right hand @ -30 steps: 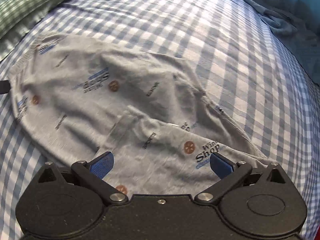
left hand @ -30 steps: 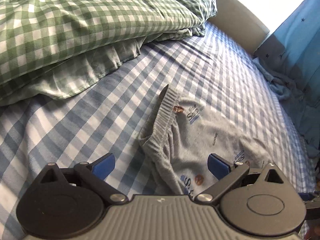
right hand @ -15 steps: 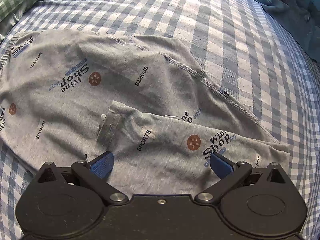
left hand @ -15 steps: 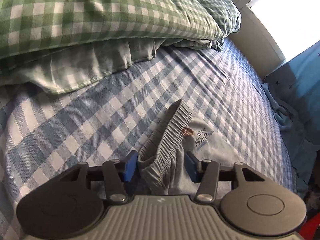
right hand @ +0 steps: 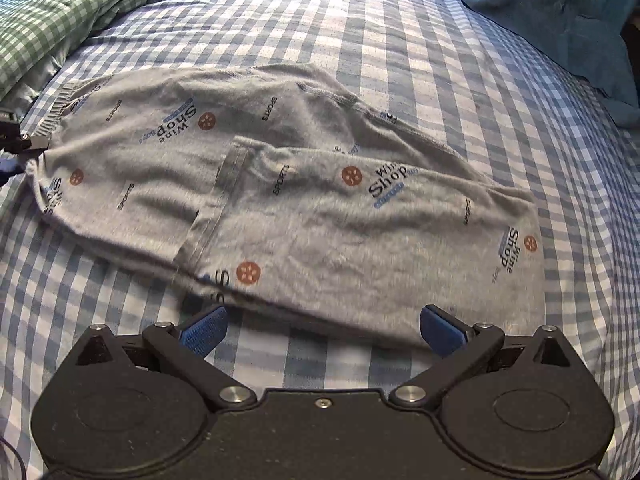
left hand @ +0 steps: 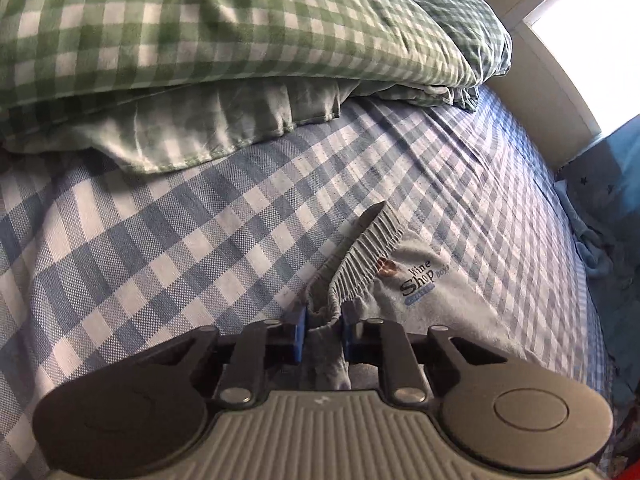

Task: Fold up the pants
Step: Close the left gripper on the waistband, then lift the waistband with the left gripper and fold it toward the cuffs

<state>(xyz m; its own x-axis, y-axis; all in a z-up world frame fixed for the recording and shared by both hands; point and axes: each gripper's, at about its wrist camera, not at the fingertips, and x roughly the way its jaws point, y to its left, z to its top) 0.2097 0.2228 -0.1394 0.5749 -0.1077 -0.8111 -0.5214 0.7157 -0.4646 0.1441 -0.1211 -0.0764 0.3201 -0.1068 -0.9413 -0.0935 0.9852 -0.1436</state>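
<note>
The grey printed pants (right hand: 304, 200) lie on the blue checked bed sheet (right hand: 420, 40), one leg folded over the other. Their ribbed waistband (left hand: 360, 248) shows in the left wrist view. My left gripper (left hand: 323, 328) is shut on the near corner of the waistband, at sheet level. It shows at the left edge of the right wrist view (right hand: 16, 140). My right gripper (right hand: 322, 330) is open and empty, just short of the near edge of the leg ends.
Green checked pillows (left hand: 200, 40) lie beyond the waistband, also at the top left of the right wrist view (right hand: 60, 8). A crumpled teal blanket (right hand: 560, 20) lies at the far right of the bed. A pale wall and bright window (left hand: 580, 20) stand behind.
My left gripper moved in and closed on the waistband corner. My right gripper drew back from over the legs to their near edge and stayed open.
</note>
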